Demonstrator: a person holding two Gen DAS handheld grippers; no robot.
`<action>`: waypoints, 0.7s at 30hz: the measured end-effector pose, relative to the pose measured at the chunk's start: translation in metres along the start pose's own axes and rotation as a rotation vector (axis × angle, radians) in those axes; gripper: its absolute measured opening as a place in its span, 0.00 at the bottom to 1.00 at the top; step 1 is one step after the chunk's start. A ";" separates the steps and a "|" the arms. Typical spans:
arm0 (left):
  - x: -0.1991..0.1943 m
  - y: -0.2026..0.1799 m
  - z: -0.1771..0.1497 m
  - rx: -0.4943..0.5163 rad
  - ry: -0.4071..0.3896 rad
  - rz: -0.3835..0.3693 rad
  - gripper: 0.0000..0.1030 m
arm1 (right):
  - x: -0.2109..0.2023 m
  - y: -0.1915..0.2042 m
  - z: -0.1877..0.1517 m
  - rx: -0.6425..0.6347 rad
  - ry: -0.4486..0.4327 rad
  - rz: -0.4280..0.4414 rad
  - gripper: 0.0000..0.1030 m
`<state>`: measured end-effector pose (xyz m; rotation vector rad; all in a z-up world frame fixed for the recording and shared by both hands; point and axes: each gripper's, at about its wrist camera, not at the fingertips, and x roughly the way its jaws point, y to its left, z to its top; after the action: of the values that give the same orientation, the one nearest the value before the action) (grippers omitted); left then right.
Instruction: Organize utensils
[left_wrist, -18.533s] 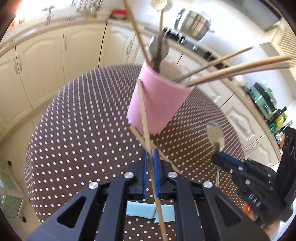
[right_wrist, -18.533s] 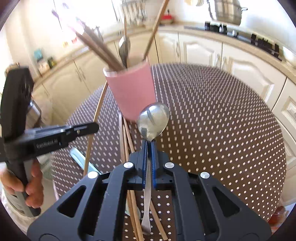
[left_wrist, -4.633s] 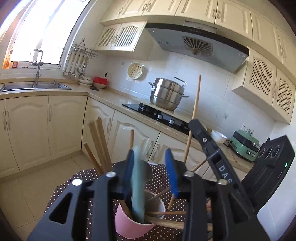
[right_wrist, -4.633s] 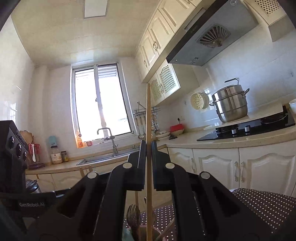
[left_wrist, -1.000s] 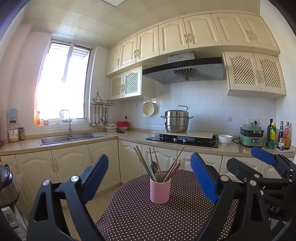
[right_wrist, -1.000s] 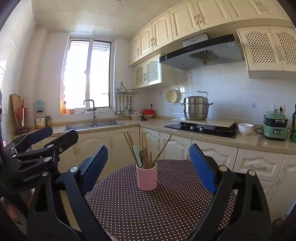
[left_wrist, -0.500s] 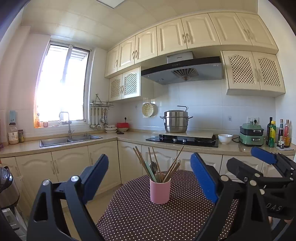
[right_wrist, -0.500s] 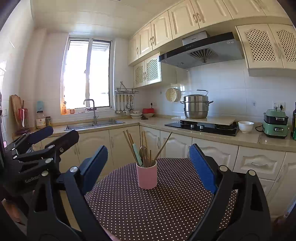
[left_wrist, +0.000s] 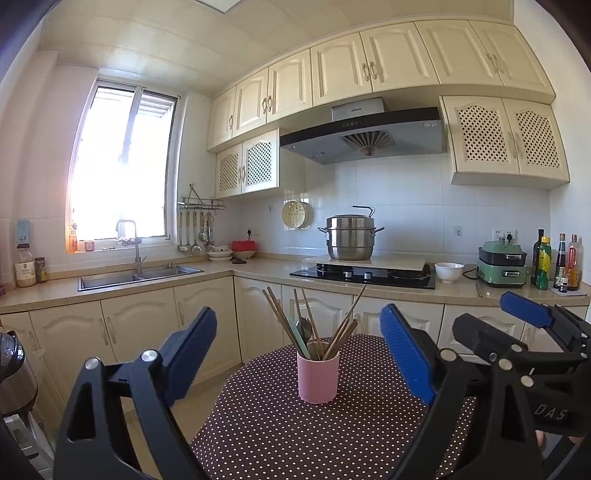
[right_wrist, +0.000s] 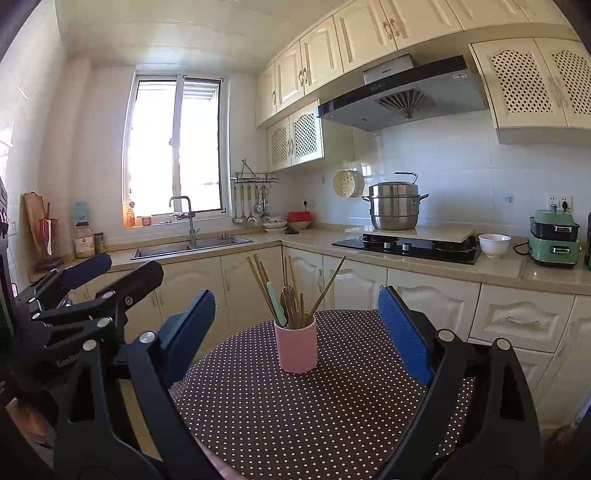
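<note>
A pink cup stands upright on the round brown polka-dot table. It holds several wooden chopsticks, a metal spoon and a light green utensil. It also shows in the right wrist view. My left gripper is open and empty, held back from the cup at the near side of the table. My right gripper is open and empty too, likewise back from the cup. The right gripper also shows at the right edge of the left wrist view, and the left gripper at the left of the right wrist view.
Cream kitchen cabinets and a counter run behind the table, with a sink, a hob carrying a steel pot, a white bowl, a green appliance and bottles. A kettle sits at the far left.
Almost nothing has changed over the last second; both grippers stay open and back from the cup, with only a slight camera drift. Earlier, both grippers put utensils into the cup.
</note>
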<state>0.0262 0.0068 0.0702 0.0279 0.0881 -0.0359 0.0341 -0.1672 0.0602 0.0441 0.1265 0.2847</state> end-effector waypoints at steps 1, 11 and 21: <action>0.001 0.000 0.000 0.000 0.001 -0.001 0.86 | 0.000 -0.001 -0.001 0.002 0.001 0.001 0.86; 0.004 -0.004 -0.002 0.002 0.009 -0.002 0.86 | 0.001 -0.003 -0.002 0.008 0.005 0.001 0.86; 0.006 -0.003 -0.004 0.006 0.015 -0.001 0.86 | 0.001 -0.003 -0.003 0.010 0.008 0.001 0.86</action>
<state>0.0321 0.0038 0.0660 0.0339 0.1026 -0.0369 0.0355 -0.1700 0.0567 0.0525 0.1354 0.2853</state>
